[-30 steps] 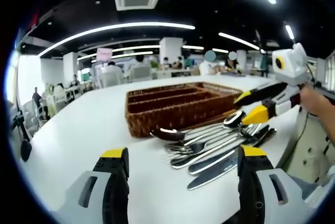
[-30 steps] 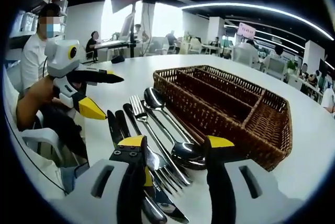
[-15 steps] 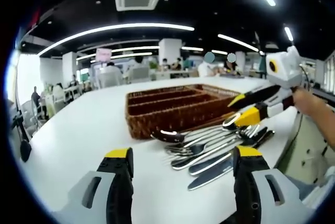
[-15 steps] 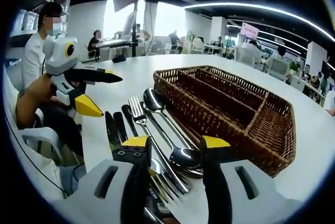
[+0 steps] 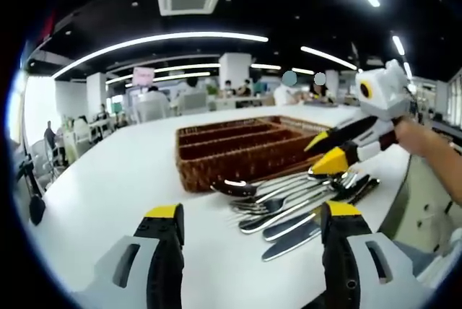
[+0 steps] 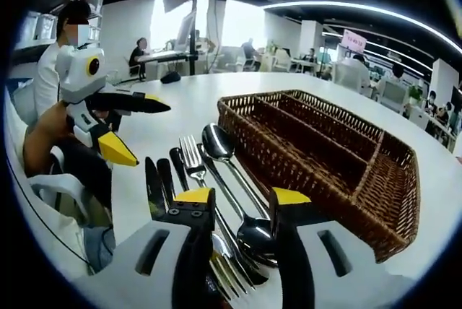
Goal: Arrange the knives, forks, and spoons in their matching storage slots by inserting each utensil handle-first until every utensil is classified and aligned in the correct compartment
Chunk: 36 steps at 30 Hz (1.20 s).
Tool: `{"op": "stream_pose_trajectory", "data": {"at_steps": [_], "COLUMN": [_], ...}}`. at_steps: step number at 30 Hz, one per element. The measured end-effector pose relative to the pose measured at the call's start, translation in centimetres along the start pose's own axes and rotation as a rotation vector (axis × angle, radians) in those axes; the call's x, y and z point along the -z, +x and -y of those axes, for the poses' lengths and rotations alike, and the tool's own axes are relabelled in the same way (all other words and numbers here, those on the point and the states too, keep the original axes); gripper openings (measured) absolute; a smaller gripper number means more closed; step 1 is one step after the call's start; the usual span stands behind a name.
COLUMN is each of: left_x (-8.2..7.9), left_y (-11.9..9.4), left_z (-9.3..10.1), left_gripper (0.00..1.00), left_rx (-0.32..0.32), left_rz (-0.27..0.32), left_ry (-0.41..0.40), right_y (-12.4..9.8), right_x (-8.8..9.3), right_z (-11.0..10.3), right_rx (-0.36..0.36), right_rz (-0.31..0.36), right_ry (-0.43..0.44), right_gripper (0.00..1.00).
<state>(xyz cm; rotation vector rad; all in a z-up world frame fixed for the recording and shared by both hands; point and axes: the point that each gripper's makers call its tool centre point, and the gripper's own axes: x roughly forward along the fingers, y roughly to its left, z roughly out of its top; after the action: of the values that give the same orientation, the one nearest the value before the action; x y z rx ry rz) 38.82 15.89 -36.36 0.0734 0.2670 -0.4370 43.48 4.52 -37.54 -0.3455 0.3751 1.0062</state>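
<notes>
A brown wicker basket with long slots stands on the white table. Beside it lies a loose row of cutlery: spoons, forks and dark-handled knives. My right gripper hangs low over the near end of the row, open, with a spoon bowl just beyond its jaws. My left gripper is open and holds nothing, just short of the row's other end.
The white table runs wide to the left of the basket, and its edge lies close behind the knives. A person's hand holds the left gripper. Seated people and chairs fill the room behind.
The right gripper has sunk lower and closer over the cutlery, and its jaws have drawn a little nearer together. The left gripper has hardly moved.
</notes>
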Motion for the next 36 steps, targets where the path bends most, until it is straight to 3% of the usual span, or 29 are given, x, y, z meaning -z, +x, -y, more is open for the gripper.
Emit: {"op": "stream_pose_trajectory", "data": {"at_steps": [20,28,30,32,36], "left_x": [0.7,0.7,0.7,0.7,0.7], "left_y": [-0.2,-0.4,-0.5,-0.5,-0.4], "left_z": [-0.2,-0.2,-0.2,-0.2,-0.2], "left_gripper": [0.78,0.79,0.79,0.79,0.80], "left_rx": [-0.006,-0.006,-0.006,-0.007,-0.009], "left_rz": [-0.019,-0.014,-0.013,-0.014,-0.013], "left_ry": [0.007,-0.001,-0.005,-0.005,-0.005], "right_y": [2.0,3.2,3.3,3.6,4.1], "right_x": [-0.1,0.5,0.5,-0.1,0.7], "right_z": [0.0,-0.4,-0.6,-1.2,-0.6], "right_rx": [-0.051,-0.104,-0.114,-0.171,-0.153], "right_rz": [-0.024,-0.053,-0.046,-0.014,-0.046], "right_ry": [-0.008,-0.027,-0.025,0.014,-0.003], "right_gripper": [0.23,0.17,0.17,0.17,0.17]}}
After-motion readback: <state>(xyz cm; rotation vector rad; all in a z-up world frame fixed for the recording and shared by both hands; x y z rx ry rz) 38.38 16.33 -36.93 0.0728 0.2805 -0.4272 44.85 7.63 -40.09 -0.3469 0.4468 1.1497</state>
